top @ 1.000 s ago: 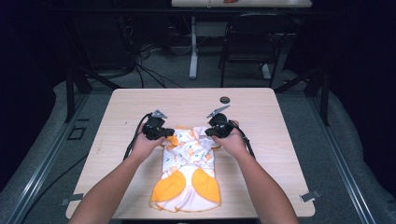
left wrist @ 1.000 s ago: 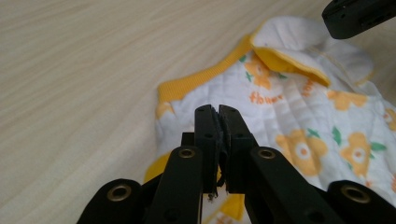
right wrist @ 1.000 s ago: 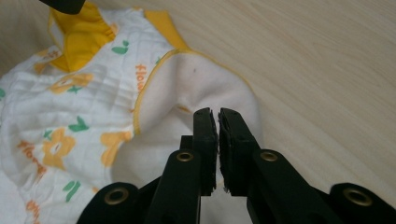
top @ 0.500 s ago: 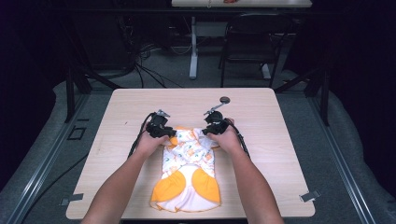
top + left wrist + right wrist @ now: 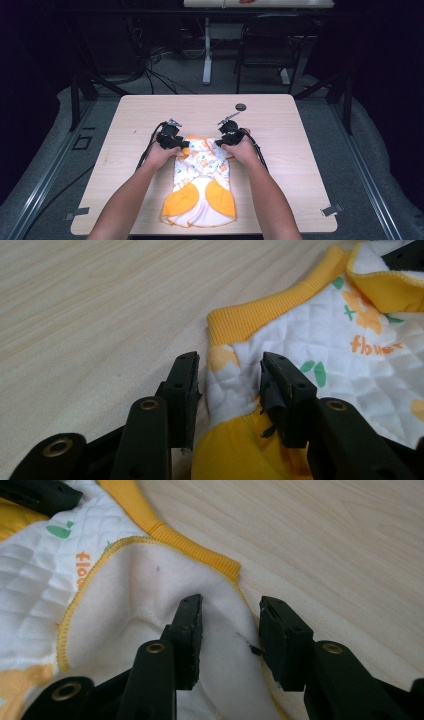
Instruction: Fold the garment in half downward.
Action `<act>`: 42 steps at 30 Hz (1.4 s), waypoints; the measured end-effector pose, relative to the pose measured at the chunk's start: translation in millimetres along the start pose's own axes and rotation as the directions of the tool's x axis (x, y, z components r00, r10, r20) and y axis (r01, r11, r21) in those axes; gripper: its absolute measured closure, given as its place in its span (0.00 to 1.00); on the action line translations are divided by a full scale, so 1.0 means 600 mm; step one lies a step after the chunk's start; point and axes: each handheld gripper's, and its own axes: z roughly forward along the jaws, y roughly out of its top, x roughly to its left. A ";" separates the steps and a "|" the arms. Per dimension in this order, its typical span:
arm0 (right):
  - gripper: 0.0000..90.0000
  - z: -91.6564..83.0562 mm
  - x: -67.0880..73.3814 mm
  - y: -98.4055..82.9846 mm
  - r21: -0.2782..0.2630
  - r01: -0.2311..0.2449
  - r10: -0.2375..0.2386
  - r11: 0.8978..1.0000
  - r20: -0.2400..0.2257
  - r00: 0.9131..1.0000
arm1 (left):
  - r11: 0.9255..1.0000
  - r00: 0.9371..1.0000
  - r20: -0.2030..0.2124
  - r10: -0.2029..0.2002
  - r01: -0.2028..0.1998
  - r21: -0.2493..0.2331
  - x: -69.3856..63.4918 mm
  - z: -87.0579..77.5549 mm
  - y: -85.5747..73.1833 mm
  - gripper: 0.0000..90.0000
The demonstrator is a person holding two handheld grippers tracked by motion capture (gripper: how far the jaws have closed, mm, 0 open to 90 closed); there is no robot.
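A small white quilted garment (image 5: 200, 180) with orange trim and a flower print lies flat on the wooden table (image 5: 300, 130), hem toward me. My left gripper (image 5: 181, 145) rests at its top left corner. In the left gripper view the left gripper (image 5: 230, 375) has just been opening, and a loose ridge of quilted fabric (image 5: 227, 390) stands between the parted jaws. My right gripper (image 5: 220, 142) sits at the top right corner. It too has just been opening (image 5: 231, 620), its jaws standing apart over the white fleece lining (image 5: 150, 595) beside the orange ribbed edge (image 5: 200, 550).
A small dark disc (image 5: 241, 106) lies on the table beyond the right gripper. Cables trail from both grippers along my forearms. A chair (image 5: 270, 45) and a table leg (image 5: 206, 55) stand on the floor past the far edge.
Both pairs of jaws have gone from shut on the garment's top corners to wide apart. Both hands sank slightly and the corners now lie loose on the table.
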 end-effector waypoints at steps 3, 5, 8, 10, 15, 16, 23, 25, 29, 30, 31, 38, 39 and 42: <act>0.72 0.000 -0.003 0.000 0.015 -0.018 0.018 1.000 -0.025 1.000 | 1.000 1.000 -0.004 0.005 -0.005 -0.004 -0.001 0.001 0.000 0.67; 0.77 0.000 -0.006 -0.001 0.022 -0.031 0.033 0.999 -0.051 0.998 | 1.000 1.000 0.000 0.013 -0.013 -0.005 -0.002 0.001 -0.001 0.71; 0.81 0.002 -0.003 -0.002 0.001 -0.051 0.051 0.999 -0.066 0.997 | 1.000 1.000 -0.010 0.014 -0.014 -0.005 -0.005 0.001 -0.001 0.77; 0.84 0.000 -0.004 0.000 0.023 -0.028 0.029 0.999 -0.068 0.997 | 1.000 1.000 -0.011 0.012 -0.012 -0.001 -0.004 0.000 -0.002 0.81; 0.95 0.001 0.002 0.001 0.031 0.008 -0.006 0.999 -0.049 0.999 | 1.000 1.000 0.007 -0.012 0.012 0.000 -0.002 -0.002 -0.003 0.90; 0.95 0.001 0.004 0.001 0.027 0.012 -0.010 1.000 -0.044 0.999 | 1.000 1.000 0.008 -0.012 0.012 0.001 -0.003 -0.002 -0.004 0.92; 0.96 0.000 0.006 -0.002 0.005 0.014 -0.014 1.000 -0.029 0.999 | 1.000 1.000 0.005 -0.010 0.010 -0.003 -0.003 -0.004 -0.005 0.96; 0.97 -0.002 0.008 -0.001 0.009 0.035 -0.035 0.999 -0.017 0.999 | 1.000 1.000 0.003 -0.006 0.006 -0.001 -0.003 -0.005 -0.004 0.97; 0.97 -0.005 0.011 0.001 0.004 0.050 -0.050 0.999 -0.010 0.999 | 1.000 1.000 -0.005 -0.010 0.010 -0.005 -0.004 -0.010 -0.002 0.98; 0.97 -0.008 0.011 0.001 0.006 0.057 -0.057 0.998 -0.011 0.998 | 1.000 1.000 -0.009 -0.001 0.001 -0.004 -0.003 -0.012 -0.001 0.98; 0.97 -0.009 0.012 0.002 -0.001 0.057 -0.057 0.998 -0.007 0.998 | 1.000 1.000 -0.009 -0.001 0.001 -0.004 -0.003 -0.012 -0.001 0.98; 0.97 -0.028 0.014 0.010 -0.050 0.072 -0.074 0.996 -0.028 0.997 | 0.999 1.000 -0.013 0.017 -0.018 -0.031 -0.005 -0.034 0.009 0.98; 0.97 -0.032 0.013 0.011 -0.047 0.074 -0.076 0.996 -0.032 0.997 | 0.999 1.000 -0.014 0.024 -0.024 -0.033 -0.005 -0.038 0.011 0.98; 0.97 -0.044 0.012 0.012 -0.077 0.066 -0.069 0.995 -0.034 0.997 | 0.998 0.999 -0.016 0.028 -0.028 -0.062 -0.004 -0.051 0.016 0.98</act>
